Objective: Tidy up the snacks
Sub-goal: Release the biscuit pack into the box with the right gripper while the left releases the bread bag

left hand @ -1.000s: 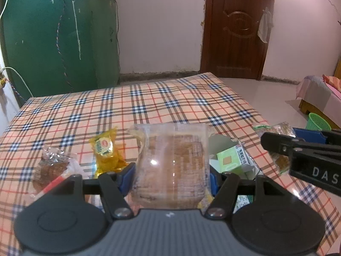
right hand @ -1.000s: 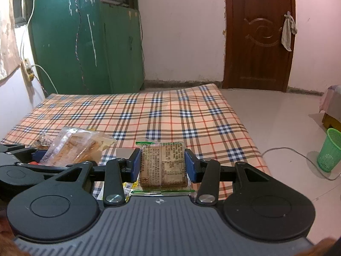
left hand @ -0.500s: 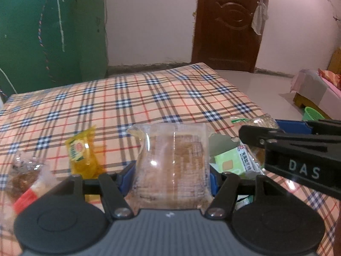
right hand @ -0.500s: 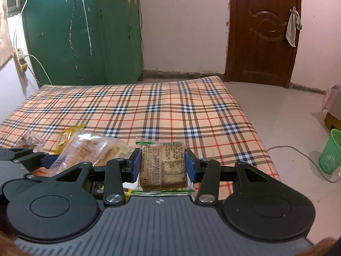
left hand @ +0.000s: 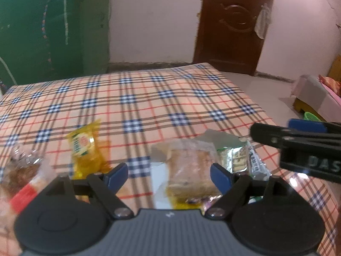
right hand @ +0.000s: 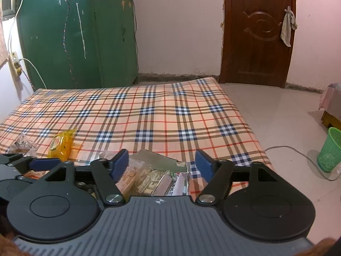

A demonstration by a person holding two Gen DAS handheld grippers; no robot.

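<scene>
1. Clear plastic wraps the cake slice [left hand: 189,170], which lies flat on the checked cloth [left hand: 149,98] between the blue pads of the left tongs [left hand: 169,176]. Those jaws have just been opening, and the pads now stand off the wrapper on both sides, so nothing is held.
2. Its long axis runs away from the camera, in line with the left tongs, so the left hand is the nearer one to it.
3. Just to its right sit a green-and-silver biscuit pack [left hand: 232,160] and a white pack [left hand: 256,164], touching or overlapping it; together they form the small pile.
4. The right tongs [right hand: 162,167] have also just been opening. They stand wide over that same pile, gripping nothing, with the biscuit pack [right hand: 152,181] lying loose below.
5. A yellow packet [left hand: 85,149] lies well to the left, apart from the pile, and a brown snack with a red strip [left hand: 19,179] lies further left at the frame edge.
6. Hard to read: the left view is blurred, the pile's near end is hidden behind both tongs' bodies, and how the packs overlap cannot be told.
</scene>
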